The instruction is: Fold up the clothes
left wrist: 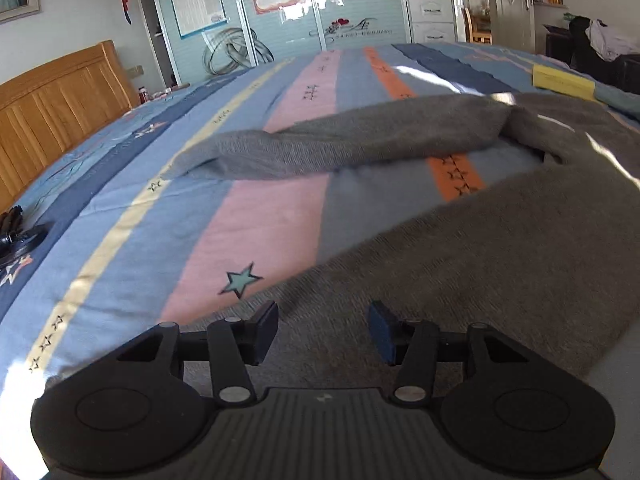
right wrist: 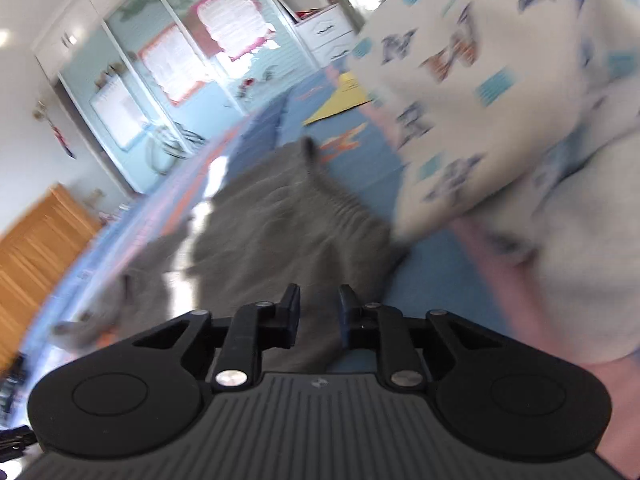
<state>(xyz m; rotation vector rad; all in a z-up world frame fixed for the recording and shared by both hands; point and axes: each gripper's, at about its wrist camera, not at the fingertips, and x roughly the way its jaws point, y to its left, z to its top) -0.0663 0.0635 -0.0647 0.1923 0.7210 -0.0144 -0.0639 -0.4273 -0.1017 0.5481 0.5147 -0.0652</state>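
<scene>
**Folding a grey sweater on a striped bed**

Lying across a bedspread (left wrist: 256, 216) striped in blue, pink, orange and yellow is a grey sweater (left wrist: 500, 240). One sleeve (left wrist: 320, 148) stretches out to the left over the stripes.

The left gripper (left wrist: 323, 330) hovers over the sweater's near edge. Its fingers are spread apart, with nothing between them.

The right gripper (right wrist: 319, 314) points along the same sweater (right wrist: 288, 232) in a blurred view. Its fingers stand close together with a narrow gap; grey cloth shows in that gap, but whether they pinch it cannot be told.

A person's sleeve (right wrist: 500, 92), white with printed letters, fills the right side. A wooden headboard (left wrist: 56, 100) stands at the left.
</scene>
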